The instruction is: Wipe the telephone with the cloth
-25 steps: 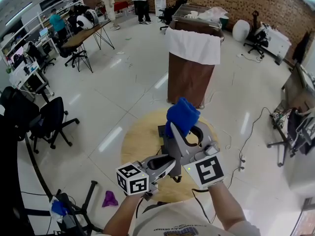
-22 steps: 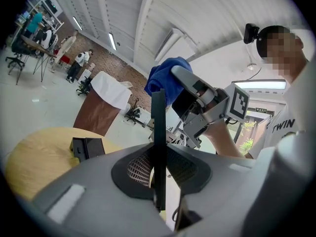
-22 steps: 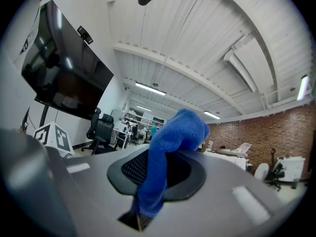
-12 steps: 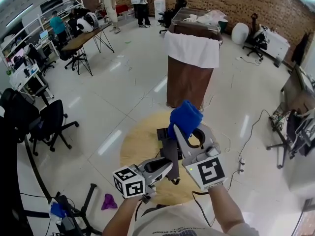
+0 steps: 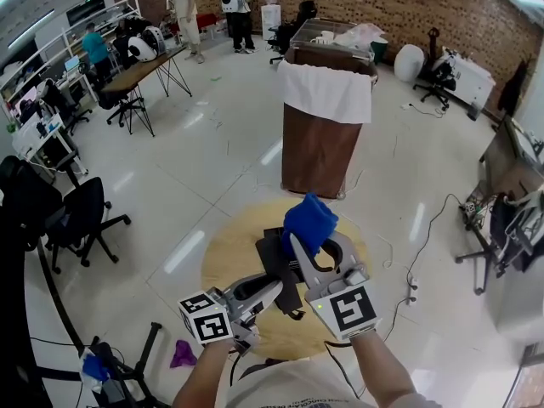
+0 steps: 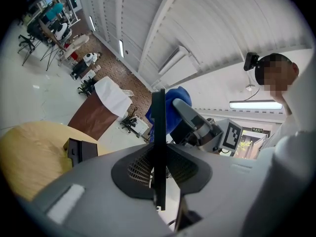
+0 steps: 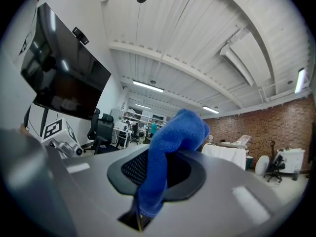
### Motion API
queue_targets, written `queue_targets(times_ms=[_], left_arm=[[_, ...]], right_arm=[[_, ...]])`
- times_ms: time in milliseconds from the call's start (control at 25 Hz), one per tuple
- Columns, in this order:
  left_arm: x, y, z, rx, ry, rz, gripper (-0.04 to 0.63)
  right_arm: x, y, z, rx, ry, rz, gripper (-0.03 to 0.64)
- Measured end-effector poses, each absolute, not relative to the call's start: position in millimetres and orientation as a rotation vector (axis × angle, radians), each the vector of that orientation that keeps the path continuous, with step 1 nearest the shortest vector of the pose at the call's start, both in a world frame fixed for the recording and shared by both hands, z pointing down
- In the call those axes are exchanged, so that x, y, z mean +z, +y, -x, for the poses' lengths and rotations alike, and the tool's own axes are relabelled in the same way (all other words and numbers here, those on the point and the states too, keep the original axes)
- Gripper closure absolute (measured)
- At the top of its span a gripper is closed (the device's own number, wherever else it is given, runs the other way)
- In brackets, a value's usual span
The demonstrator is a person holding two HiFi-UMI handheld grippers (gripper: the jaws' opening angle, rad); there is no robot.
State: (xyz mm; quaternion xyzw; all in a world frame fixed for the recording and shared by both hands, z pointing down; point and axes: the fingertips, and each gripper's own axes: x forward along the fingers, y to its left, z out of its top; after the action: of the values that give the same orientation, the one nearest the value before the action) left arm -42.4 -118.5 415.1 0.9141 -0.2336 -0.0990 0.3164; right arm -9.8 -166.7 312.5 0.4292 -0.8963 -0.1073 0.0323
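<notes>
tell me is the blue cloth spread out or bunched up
Bunched: the blue cloth is a crumpled wad pinched in the right tongs.

grey left hand-held gripper (image 5: 278, 282) and right hand-held gripper (image 5: 301, 245), each with a white cube of black square markers; pale printed shirt (image 5: 293, 389).

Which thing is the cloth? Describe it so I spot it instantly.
Find the round tan table low in the head view. Over it, the right hand-held gripper pinches the cloth: a bunched wad sticking out past its jaws, bright blue where its neighbours are black or grey.
</notes>
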Motion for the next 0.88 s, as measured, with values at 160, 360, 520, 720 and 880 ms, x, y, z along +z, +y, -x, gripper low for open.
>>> queue_targets(times_ms=[160,360,520,720,880], left_arm=[[412,-125,47,-0.273,-0.637,-2.400,0.534],[408,-129,53,-0.293,-0.654,-2.388,0.534],[403,-131,56,-0.310,-0.664,-2.389,0.534],[398,-137,60,-0.322,-0.680,-2.394,0.534],[394,-142,62,-0.332,-0.691,-2.397,0.534]], right_arm=[[322,-162,12,-0.300,-2.763,-1.303,0.555],[332,-156,15,-0.270,-2.761,-1.284,0.555],[339,-149,15,-0.257,-2.760,-1.273,0.555],[352,-142,13,-0.212,-2.755,-1.264,0.555],[361,-138,9,-0.178,-2.751,-1.261,0.555]])
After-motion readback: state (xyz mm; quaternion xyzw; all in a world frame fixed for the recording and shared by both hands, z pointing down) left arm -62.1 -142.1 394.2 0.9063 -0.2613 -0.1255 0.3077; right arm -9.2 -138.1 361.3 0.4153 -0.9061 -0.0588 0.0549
